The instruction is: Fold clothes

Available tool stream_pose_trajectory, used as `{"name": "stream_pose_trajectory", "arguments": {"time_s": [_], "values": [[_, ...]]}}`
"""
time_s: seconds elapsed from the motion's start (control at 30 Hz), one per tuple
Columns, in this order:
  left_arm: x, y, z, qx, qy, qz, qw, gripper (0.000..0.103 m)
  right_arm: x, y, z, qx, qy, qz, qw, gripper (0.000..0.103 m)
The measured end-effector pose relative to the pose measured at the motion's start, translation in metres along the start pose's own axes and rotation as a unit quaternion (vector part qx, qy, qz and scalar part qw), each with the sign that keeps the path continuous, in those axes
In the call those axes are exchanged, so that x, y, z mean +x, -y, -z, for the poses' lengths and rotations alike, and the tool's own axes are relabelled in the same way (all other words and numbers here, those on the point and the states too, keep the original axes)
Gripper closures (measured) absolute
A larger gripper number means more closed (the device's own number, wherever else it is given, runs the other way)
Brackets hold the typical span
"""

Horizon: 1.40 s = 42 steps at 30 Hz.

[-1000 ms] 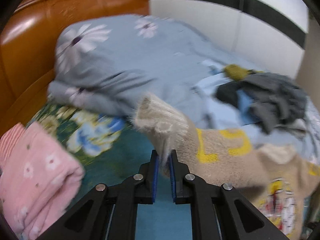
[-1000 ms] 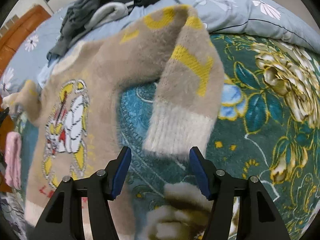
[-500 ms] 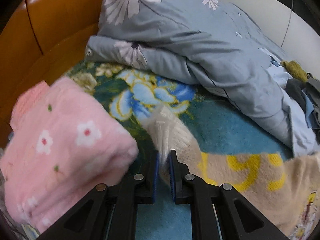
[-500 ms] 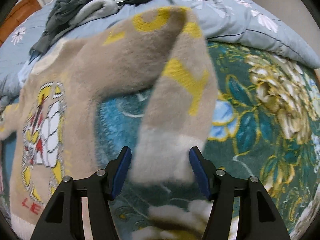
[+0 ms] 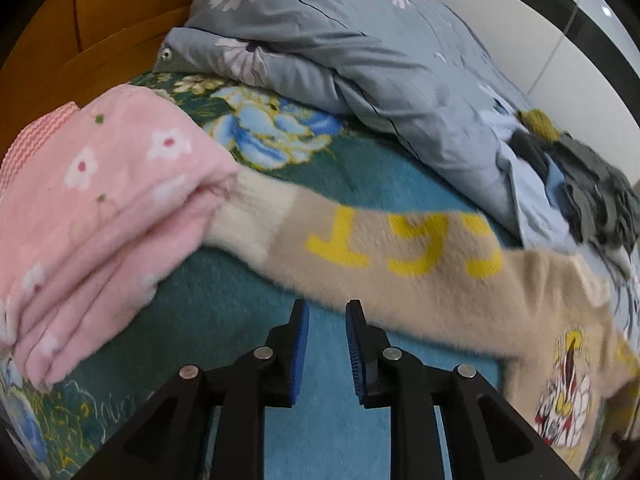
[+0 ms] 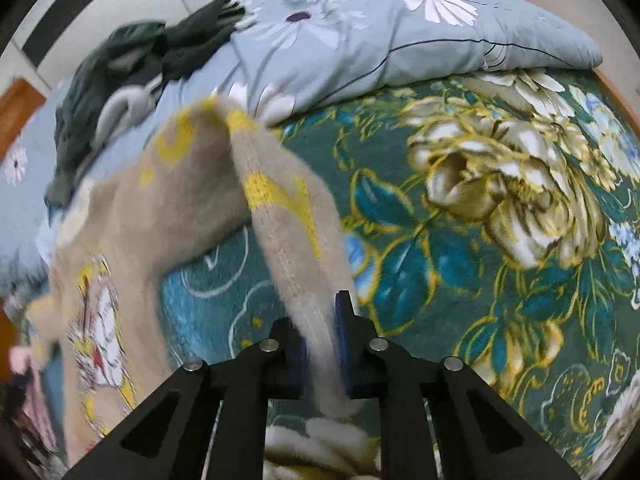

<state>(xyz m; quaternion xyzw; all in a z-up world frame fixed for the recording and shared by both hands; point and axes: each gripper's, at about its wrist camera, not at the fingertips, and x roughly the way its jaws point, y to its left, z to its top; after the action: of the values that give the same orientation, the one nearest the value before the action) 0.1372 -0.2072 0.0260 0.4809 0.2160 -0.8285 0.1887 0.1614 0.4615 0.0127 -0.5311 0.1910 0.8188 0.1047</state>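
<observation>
Bedspread: I see a teal floral plush blanket covering the bed, with large cream and blue flowers.
Quilt: a grey-blue cotton duvet with white daisies lies bunched along the far side of the bed.
Sweater: my task item, a fuzzy beige knit sweater with yellow letters and a cartoon print, lies spread on the blanket; one sleeve stretches flat toward the pink stack, the other rises up to my right claw.
Pink stack: a folded pink fleece garment with small white flowers sits on the blanket, its edge over the cream cuff of the flat sleeve.
Dark pile: a heap of grey and dark clothes rests on the duvet, beyond the sweater.
Right gripper: its blue pads are clamped on the lifted beige sleeve near the cuff.
Left gripper: pads parted with nothing between them, hovering above the blanket just short of the flat sleeve.
</observation>
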Motion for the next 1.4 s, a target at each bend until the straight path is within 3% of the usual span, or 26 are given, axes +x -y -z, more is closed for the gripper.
{"name": "stream_pose_trajectory", "arguments": {"time_s": [0.27, 0.47, 0.53, 0.77, 0.9, 0.97, 1.03, 1.07, 1.1, 1.2, 1.27, 1.4], "values": [[0.001, 0.033, -0.006, 0.024, -0.005, 0.025, 0.9994, 0.074, -0.006, 0.043, -0.076, 0.051, 0.035, 0.020, 0.998, 0.090], [0.003, 0.061, -0.019, 0.066, -0.006, 0.041, 0.9970, 0.067, 0.029, 0.048, -0.099, 0.041, 0.000, 0.053, 0.998, 0.090], [0.004, 0.070, -0.024, 0.082, -0.006, 0.046, 0.9955, 0.060, 0.035, 0.047, -0.104, 0.031, -0.007, 0.064, 0.997, 0.086], [0.008, 0.103, -0.043, 0.139, -0.010, 0.064, 0.9882, 0.041, 0.011, 0.030, -0.108, -0.061, -0.011, 0.099, 0.993, 0.054], [0.031, 0.122, -0.054, 0.173, -0.038, 0.082, 0.9808, 0.037, -0.015, 0.009, -0.105, -0.124, 0.015, 0.107, 0.986, 0.053], [0.043, 0.131, -0.059, 0.190, -0.053, 0.090, 0.9763, 0.036, -0.022, -0.015, -0.110, -0.159, 0.024, 0.075, 0.984, 0.053], [0.055, 0.140, -0.065, 0.206, -0.067, 0.099, 0.9711, 0.035, -0.019, -0.045, -0.115, -0.198, 0.020, 0.028, 0.980, 0.046], [0.060, 0.145, -0.068, 0.215, -0.074, 0.103, 0.9684, 0.035, -0.013, -0.065, -0.116, -0.220, 0.013, -0.003, 0.975, 0.035], [0.066, 0.150, -0.070, 0.223, -0.082, 0.107, 0.9655, 0.035, -0.004, -0.084, -0.118, -0.239, 0.002, -0.039, 0.970, 0.031], [0.083, 0.164, -0.079, 0.247, -0.103, 0.120, 0.9559, 0.035, 0.027, -0.130, -0.119, -0.280, -0.040, -0.111, 0.953, 0.030], [0.095, 0.173, -0.084, 0.264, -0.117, 0.128, 0.9488, 0.034, 0.052, -0.158, -0.120, -0.303, -0.072, -0.130, 0.942, 0.030], [0.119, 0.185, -0.090, 0.288, -0.154, 0.140, 0.9348, 0.032, 0.094, -0.182, -0.126, -0.315, -0.123, -0.142, 0.930, 0.030]]}}
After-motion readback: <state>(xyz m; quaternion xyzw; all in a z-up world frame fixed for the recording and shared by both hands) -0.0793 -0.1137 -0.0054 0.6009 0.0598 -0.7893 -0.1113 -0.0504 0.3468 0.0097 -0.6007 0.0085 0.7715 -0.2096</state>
